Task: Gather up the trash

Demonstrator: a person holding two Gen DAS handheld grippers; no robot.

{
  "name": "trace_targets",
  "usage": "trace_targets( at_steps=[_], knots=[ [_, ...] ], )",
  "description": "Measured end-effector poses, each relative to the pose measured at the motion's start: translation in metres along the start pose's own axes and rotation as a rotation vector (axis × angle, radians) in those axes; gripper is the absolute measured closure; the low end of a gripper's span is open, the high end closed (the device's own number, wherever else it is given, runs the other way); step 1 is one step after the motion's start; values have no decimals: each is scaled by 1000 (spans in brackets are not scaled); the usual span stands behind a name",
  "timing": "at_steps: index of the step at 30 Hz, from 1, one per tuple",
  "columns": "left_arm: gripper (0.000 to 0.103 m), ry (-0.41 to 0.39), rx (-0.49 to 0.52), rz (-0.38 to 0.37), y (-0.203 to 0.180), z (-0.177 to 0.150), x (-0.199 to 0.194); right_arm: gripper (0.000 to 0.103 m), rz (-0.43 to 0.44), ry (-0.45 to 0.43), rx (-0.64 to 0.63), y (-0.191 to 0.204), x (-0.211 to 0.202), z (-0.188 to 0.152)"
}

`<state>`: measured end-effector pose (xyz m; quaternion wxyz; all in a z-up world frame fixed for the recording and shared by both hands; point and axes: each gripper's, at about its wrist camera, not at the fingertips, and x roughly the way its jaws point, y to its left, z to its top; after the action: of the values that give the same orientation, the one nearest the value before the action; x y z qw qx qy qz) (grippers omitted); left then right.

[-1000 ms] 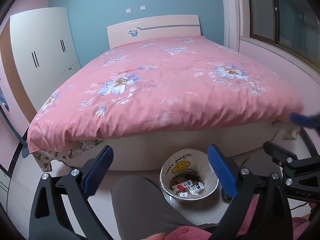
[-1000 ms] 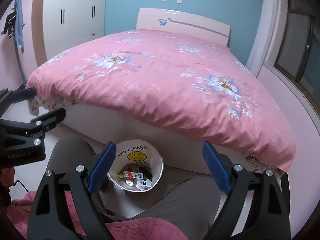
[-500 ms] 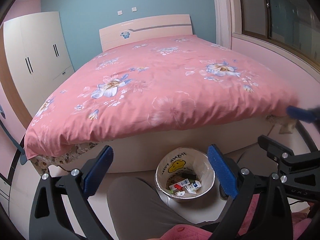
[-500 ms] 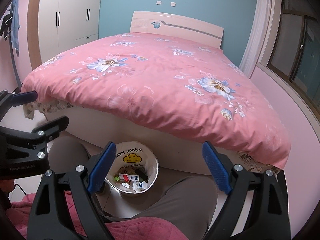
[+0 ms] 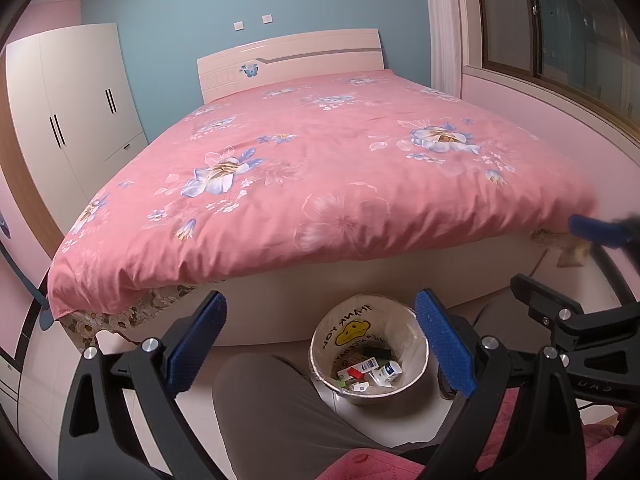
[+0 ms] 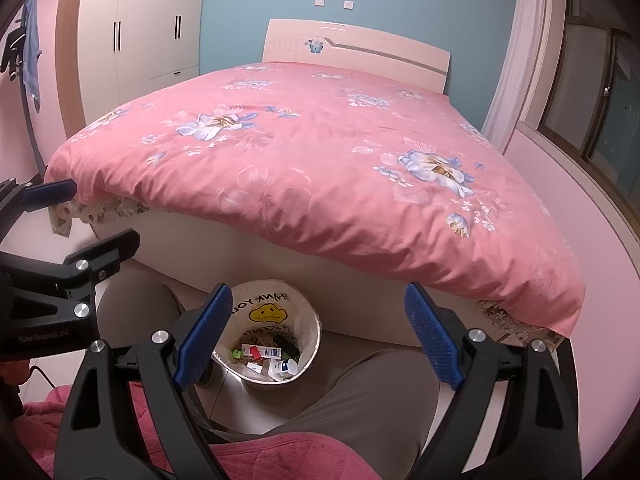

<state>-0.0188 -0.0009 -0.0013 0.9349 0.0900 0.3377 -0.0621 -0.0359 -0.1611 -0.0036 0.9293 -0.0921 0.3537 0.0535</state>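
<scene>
A small white trash bin [image 5: 324, 336] lined with a bag printed with a yellow smiley stands on the floor at the foot of the bed; it also shows in the right wrist view [image 6: 312, 320]. Several pieces of trash [image 5: 370, 370], small boxes and a bottle, lie inside it. My left gripper [image 5: 320, 344] is open and empty, held above and in front of the bin. My right gripper [image 6: 318, 340] is open and empty, also above the bin. Each gripper shows at the edge of the other's view.
A bed with a pink flowered quilt [image 5: 320, 168] fills the middle. A white wardrobe [image 5: 76, 112] stands at the left, a window [image 5: 560, 32] at the right. The person's knees in grey trousers [image 5: 272, 404] flank the bin. A pink cushion [image 6: 280, 460] lies at the bottom.
Both grippers have pulled back and up a little, so the bed and bin look smaller and lower. Both stay open and empty.
</scene>
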Motion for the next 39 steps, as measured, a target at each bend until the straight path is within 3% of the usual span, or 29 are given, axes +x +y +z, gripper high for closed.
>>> trace_targets(
  at_steps=[39],
  knots=[
    [6,5,1,3,-1,-2,1,17,3,13,6,2,3,-4]
  ],
)
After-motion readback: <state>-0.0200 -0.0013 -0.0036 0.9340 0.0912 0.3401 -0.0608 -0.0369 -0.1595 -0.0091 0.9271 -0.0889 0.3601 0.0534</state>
